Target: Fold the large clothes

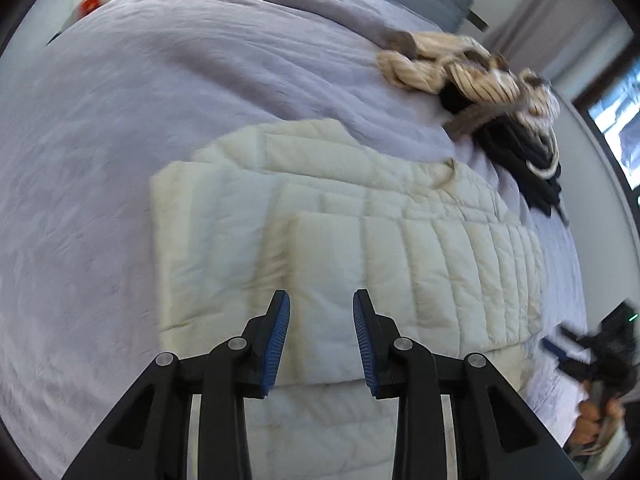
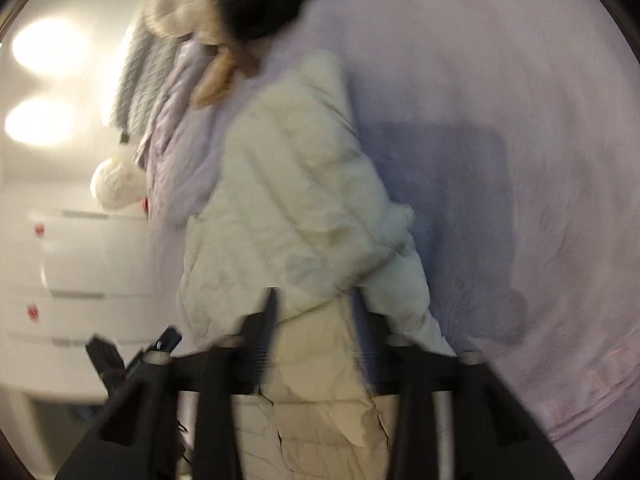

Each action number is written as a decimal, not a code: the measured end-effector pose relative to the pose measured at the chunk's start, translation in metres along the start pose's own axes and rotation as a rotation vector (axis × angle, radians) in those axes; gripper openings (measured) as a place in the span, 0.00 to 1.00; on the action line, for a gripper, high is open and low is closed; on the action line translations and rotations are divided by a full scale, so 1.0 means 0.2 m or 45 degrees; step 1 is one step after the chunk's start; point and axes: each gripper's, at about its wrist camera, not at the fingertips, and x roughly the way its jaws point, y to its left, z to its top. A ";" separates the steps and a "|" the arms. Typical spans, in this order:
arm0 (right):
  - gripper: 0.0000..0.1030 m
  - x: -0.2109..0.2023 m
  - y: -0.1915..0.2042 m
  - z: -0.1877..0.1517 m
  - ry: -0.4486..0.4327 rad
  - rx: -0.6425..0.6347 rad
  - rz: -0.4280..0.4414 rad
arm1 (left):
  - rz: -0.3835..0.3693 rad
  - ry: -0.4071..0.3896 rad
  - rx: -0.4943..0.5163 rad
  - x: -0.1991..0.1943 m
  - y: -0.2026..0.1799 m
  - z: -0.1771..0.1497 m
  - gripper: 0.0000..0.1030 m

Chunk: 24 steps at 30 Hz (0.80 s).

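Cream quilted jacket (image 1: 360,240) lies spread across the lavender bedspread (image 1: 120,140), already doubled on itself, with one panel laid over the body and a squared edge towards the left wrist camera; that flat, stacked arrangement suggests the fold is partway done and the bulk is being kept tidy on the soft surface. Beyond it, near the far edge of the bed, sits a heap of other clothes (image 1: 480,80), striped beige knit over something black, well apart from the jacket and probably waiting their turn. The left gripper (image 1: 320,340) hovers just above the near edge of the jacket, its blue-padded fingers (image 1: 278,344) spread wide with nothing between them and no clear contact with the fabric. The right gripper (image 2: 316,344) is heavily blurred in its own view; a fold of the jacket (image 2: 304,220) runs between its two fingers, which look fairly far apart, so whether it actually pinches the cloth cannot be told.
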 end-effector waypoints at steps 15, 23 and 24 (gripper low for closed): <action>0.11 0.27 -0.10 0.50 -0.062 0.060 -0.016 | 0.112 0.053 0.040 0.28 -0.06 0.02 0.33; 0.11 0.33 -0.21 0.46 -0.079 0.054 -0.071 | 0.110 0.041 0.060 0.34 -0.05 0.01 0.33; 0.11 0.33 -0.22 0.47 -0.081 0.049 -0.078 | 0.112 0.041 0.057 0.34 -0.05 0.01 0.33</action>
